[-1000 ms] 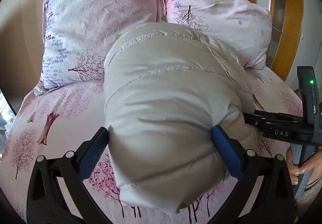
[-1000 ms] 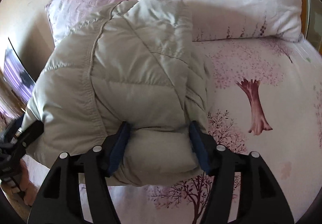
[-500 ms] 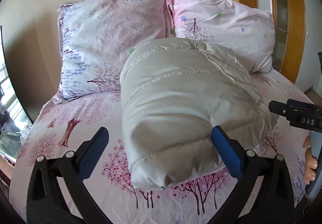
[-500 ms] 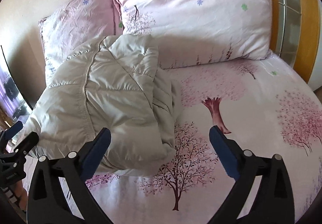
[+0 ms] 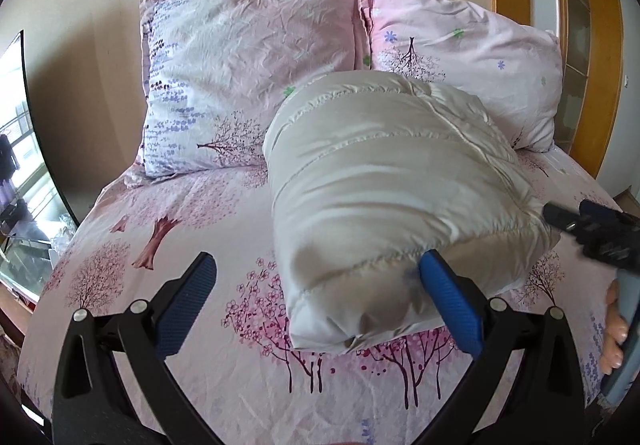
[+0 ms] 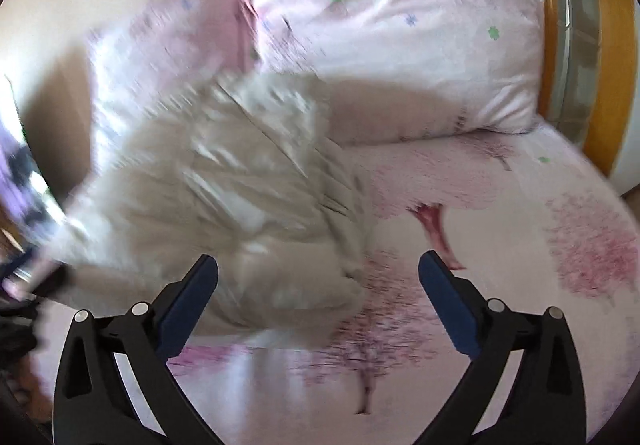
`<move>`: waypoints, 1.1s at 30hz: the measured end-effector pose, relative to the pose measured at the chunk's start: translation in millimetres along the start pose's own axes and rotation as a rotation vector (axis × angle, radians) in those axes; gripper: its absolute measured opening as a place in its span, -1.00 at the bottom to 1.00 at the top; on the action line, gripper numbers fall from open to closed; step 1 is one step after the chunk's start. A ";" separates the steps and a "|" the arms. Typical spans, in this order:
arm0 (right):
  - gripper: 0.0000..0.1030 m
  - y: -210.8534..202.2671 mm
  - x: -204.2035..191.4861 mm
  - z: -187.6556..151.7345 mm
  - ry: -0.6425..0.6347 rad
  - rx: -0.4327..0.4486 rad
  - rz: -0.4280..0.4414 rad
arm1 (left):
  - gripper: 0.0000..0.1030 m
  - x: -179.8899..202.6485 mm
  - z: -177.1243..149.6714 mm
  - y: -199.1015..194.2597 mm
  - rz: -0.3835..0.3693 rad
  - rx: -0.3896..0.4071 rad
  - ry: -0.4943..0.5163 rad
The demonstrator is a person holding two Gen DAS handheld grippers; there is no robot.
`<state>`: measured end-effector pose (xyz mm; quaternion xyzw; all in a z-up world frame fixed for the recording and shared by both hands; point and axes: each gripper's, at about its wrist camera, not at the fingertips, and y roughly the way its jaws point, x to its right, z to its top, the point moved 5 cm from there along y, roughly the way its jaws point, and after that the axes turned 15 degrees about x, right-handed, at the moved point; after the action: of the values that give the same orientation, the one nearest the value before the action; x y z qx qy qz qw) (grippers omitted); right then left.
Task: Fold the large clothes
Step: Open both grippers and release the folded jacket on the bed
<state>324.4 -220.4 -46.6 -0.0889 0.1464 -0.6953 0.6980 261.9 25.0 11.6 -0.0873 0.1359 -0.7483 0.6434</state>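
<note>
Left hand-held gripper [image 5: 316, 285] released, jaws wide; bare bed sheet [image 5: 120, 245] at left. Folded padded jacket [image 5: 384, 197] lies frame centre, pillows [image 5: 248, 85] behind. Right hand-held gripper [image 6: 318, 281] released, jaws just opening, open sheet lower right.

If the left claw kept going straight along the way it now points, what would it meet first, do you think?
Most likely the folded beige down jacket: the open left claw points at its near end, which already lies beside one blue pad. Depth is uncertain.
</note>
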 end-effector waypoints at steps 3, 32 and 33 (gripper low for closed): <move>0.97 22.3 -1.1 -15.1 -0.035 -0.076 -0.016 | 0.96 -3.6 -2.0 -0.6 -0.007 -0.016 -0.012; 0.97 -30.0 13.5 4.6 -0.011 0.074 0.005 | 0.96 -43.6 -34.4 -48.3 0.023 -0.059 -0.117; 0.97 -32.9 13.6 4.8 -0.007 0.065 0.020 | 0.96 -44.0 -35.9 -49.9 0.021 -0.063 -0.124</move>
<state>294.8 -234.9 -32.4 -0.0673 0.1224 -0.6924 0.7078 211.0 78.4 -4.7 -0.1519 0.1201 -0.7299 0.6555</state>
